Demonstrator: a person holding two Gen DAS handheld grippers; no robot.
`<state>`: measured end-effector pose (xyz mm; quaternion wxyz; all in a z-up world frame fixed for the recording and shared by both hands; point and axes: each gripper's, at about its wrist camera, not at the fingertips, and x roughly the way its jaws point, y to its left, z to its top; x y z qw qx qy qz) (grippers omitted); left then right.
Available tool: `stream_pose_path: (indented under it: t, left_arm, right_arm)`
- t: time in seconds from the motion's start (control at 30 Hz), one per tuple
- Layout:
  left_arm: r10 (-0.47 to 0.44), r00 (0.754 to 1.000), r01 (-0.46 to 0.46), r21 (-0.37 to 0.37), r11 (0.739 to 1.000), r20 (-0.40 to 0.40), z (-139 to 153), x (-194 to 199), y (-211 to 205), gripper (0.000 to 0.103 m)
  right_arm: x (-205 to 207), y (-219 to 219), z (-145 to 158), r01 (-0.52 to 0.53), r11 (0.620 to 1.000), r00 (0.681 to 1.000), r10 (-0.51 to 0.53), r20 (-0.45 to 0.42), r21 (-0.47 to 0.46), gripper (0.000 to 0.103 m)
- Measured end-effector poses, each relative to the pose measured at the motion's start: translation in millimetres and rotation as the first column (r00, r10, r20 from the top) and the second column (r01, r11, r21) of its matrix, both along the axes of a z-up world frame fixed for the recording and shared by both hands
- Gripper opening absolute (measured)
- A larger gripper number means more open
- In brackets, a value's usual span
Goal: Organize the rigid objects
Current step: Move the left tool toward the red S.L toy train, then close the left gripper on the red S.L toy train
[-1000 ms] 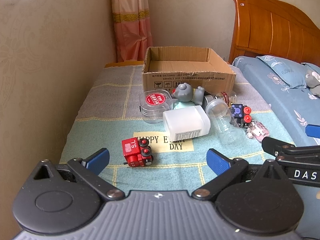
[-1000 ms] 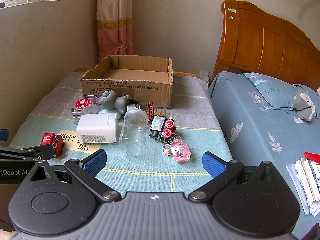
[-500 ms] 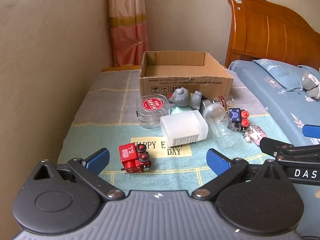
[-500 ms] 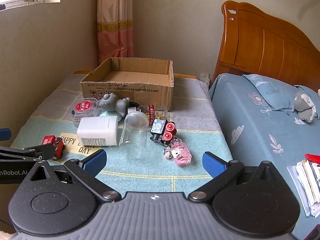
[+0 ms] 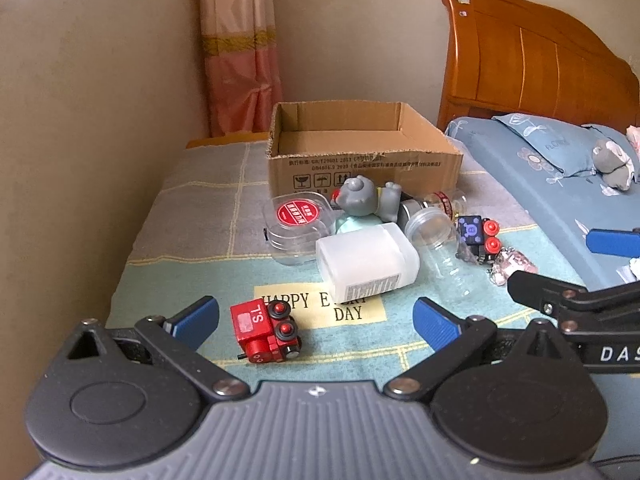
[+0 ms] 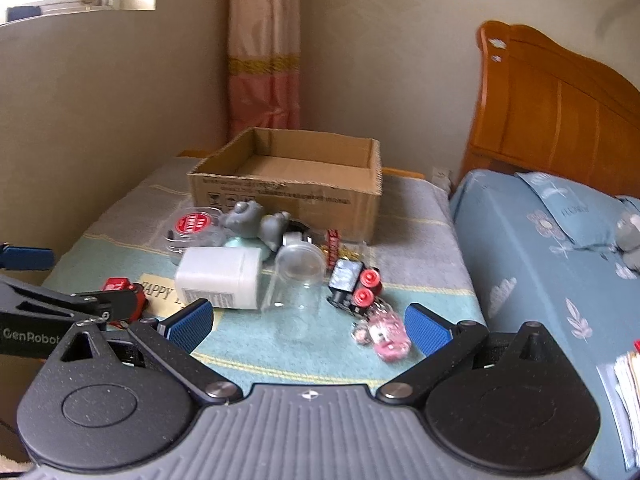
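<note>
Hovering released and empty, the left gripper (image 5: pixel 316 318) frames the red toy train (image 5: pixel 266 332) lying near the cardboard box (image 5: pixel 360 168), so the approach seems in hand, while the right gripper (image 6: pixel 308 322), also released, waits; next it must descend and clamp.

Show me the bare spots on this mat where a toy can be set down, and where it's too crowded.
Free: the grey checked strip left of the cardboard box, toward the wall, and the near teal band right of the red toy train. The box interior looks empty too. Crowded: the cluster in front of the box, from the red-lidded tub and white bottle to the clear jar.
</note>
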<state>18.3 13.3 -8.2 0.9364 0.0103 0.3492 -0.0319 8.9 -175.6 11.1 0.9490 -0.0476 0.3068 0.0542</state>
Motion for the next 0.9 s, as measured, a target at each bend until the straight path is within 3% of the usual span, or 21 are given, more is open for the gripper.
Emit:
stream_pose_path:
  t: [0.27,0.9]
  left_arm:
    - [-0.001,0.999,0.003,0.037,0.999,-0.049,-23.7,16.8,14.0,0.102]
    - [0.058,0.983,-0.057,0.011,0.998,-0.172,-78.2,43.9,43.8,0.102]
  right_arm:
    - [9.1,-10.2,-18.3,-0.043,0.999,0.999,0.043,-0.018,-0.022,0.103]
    - [42.9,-57.5,-93.0,0.069,0.996,0.978,-0.077,-0.193,-0.048,0.103]
